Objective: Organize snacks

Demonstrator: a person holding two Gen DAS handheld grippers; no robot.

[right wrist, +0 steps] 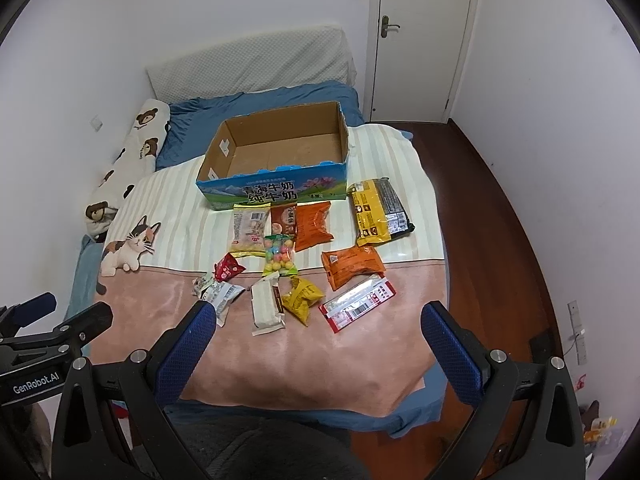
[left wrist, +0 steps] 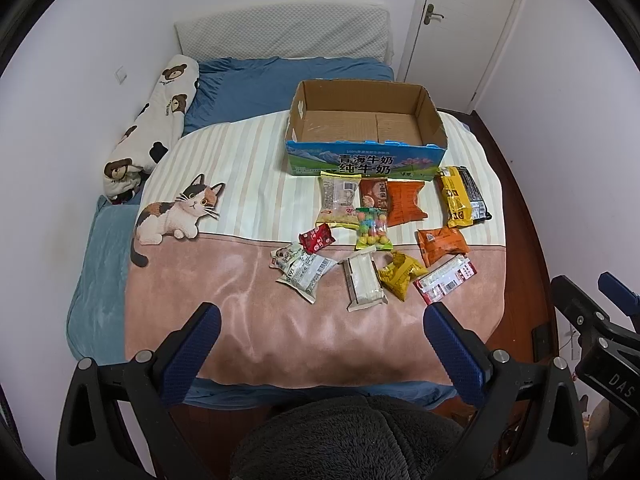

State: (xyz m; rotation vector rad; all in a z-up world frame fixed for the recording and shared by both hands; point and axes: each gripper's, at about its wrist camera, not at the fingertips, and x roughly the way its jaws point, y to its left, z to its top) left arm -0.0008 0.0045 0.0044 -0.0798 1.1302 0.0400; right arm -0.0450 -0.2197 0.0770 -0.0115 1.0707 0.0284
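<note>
An empty cardboard box (left wrist: pixel 362 162) (right wrist: pixel 276 192) with a blue printed front stands on the bed. In front of it lie several snack packets: a yellow-and-black bag (left wrist: pixel 462 196) (right wrist: pixel 378 210), two orange packs (left wrist: pixel 442 244) (right wrist: pixel 352 265), a candy-ball bag (left wrist: pixel 373 229) (right wrist: pixel 279 255), a white bar (left wrist: pixel 363 280) (right wrist: pixel 265 306), a yellow pouch (left wrist: pixel 402 274) (right wrist: pixel 301 298) and a red-white pack (left wrist: pixel 446 279) (right wrist: pixel 357 302). My left gripper (left wrist: pixel 322 316) hovers open above the pink blanket, short of the snacks. My right gripper (right wrist: pixel 318 314) is open too, nothing between its fingers.
A cat-print blanket (left wrist: pixel 248 320) covers the bed. A bear-print pillow (left wrist: pixel 152 128) lies along the left wall and a blue pillow (left wrist: pixel 256 88) sits behind the box. Wooden floor (right wrist: pixel 500 216) and a white door (right wrist: pixel 424 36) are to the right. A dark fuzzy garment (left wrist: pixel 352 440) is below.
</note>
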